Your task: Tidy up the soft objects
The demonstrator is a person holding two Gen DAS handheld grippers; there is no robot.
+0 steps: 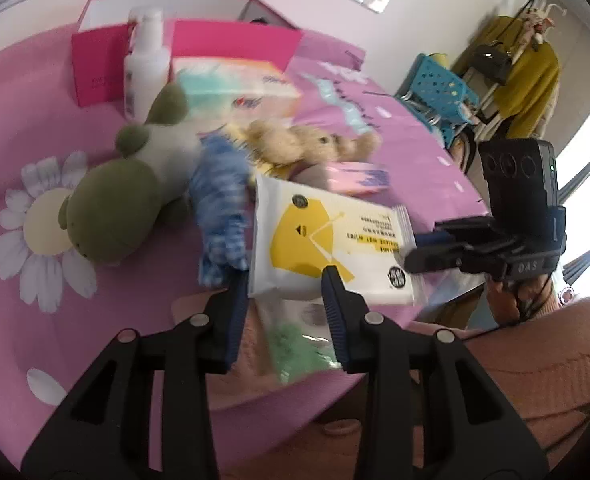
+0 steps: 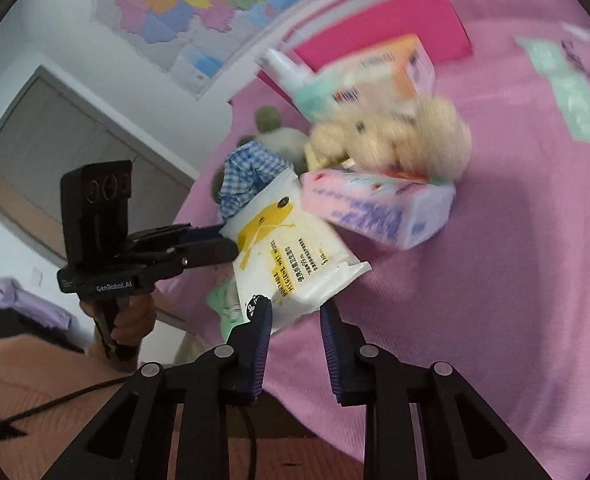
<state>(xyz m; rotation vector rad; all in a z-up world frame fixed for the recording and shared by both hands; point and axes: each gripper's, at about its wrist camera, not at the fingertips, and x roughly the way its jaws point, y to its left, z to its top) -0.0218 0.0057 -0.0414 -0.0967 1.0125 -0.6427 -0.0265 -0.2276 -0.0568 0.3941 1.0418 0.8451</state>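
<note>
Two grippers meet at a white and yellow wet wipes pack (image 1: 327, 240) lying at the near edge of a pink table (image 1: 47, 360). From the left wrist view, the left gripper (image 1: 285, 312) has its jaws partly spread at the pack's near edge, but whether they pinch it cannot be told. The right gripper (image 2: 297, 322) stands with jaws apart at the pack's corner, one finger overlapping it, grip unclear. Beyond the pack lie a blue checked cloth (image 1: 219, 208), a green plush toy (image 1: 123, 192), a beige teddy bear (image 1: 311, 144) and a pink tissue pack (image 2: 379, 208), with a white bottle (image 1: 145, 60) and a pink box (image 1: 191, 48) at the far side
</note>
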